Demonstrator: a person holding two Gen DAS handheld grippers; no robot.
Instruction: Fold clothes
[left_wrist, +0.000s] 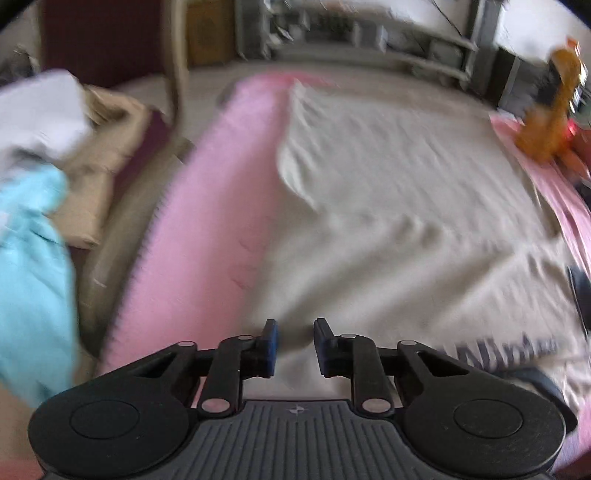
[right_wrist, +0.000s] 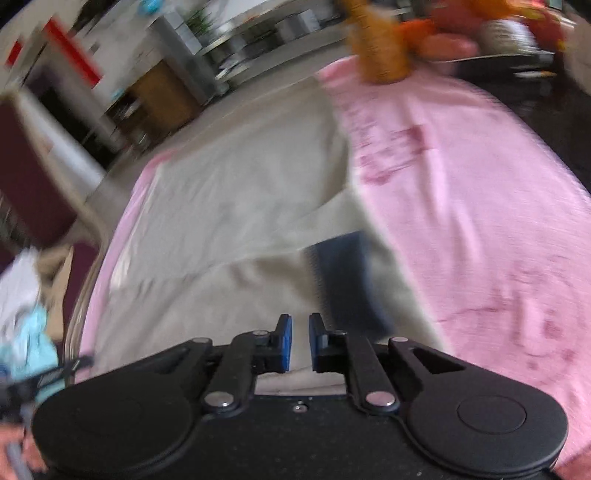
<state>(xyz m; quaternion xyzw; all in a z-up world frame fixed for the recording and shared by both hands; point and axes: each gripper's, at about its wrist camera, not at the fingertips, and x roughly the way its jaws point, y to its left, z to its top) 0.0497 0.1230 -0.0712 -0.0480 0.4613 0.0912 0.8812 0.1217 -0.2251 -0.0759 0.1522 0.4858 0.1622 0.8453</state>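
Beige shirt (left_wrist: 388, 192) lies spread under both narrowly parted tongs (left_wrist: 295, 347).

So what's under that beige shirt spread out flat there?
A pink cloth lies under the beige shirt, showing along both sides. What the pink cloth rests on is covered.

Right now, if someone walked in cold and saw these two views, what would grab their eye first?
Probably the big cream garment spread flat across the middle, with dark lettering near its lower right edge in the left wrist view. It lies on a bright pink cloth, which shows on both sides of it. Next, the orange stuffed toy at the far right edge, and the heap of light blue and white clothes off to the left.
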